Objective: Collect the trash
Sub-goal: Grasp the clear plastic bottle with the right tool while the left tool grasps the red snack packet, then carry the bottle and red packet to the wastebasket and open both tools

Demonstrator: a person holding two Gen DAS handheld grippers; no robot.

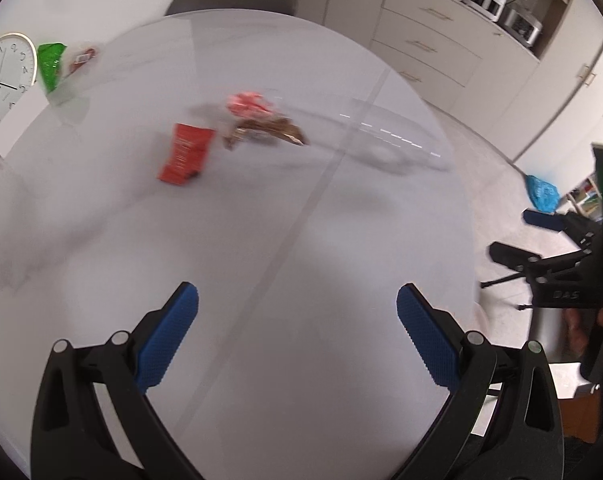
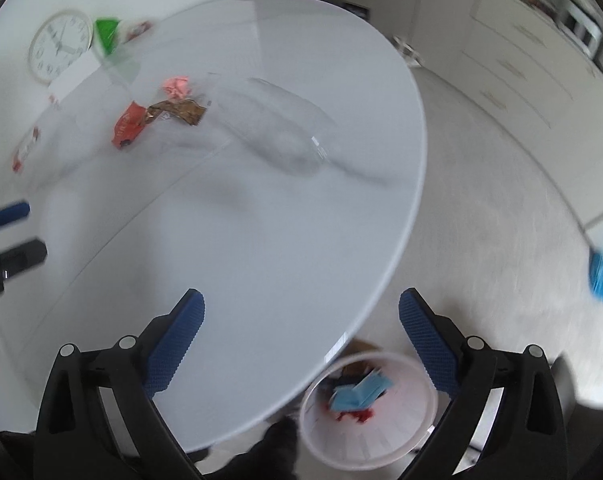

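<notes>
Right wrist view: bin under table edge already holds scraps; red packet and wrappers remain. Our right gripper and left gripper gape empty (blurry).

Near half of round table bare, wrappers clustered far side, what looks like clear bottle beside them

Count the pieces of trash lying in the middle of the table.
3, clustered together: a red wrapper nearest the grippers, a brown wrapper beside it, and a crumpled pink piece just behind. More packets sit at the far-left edge; blur may hide others.
</notes>
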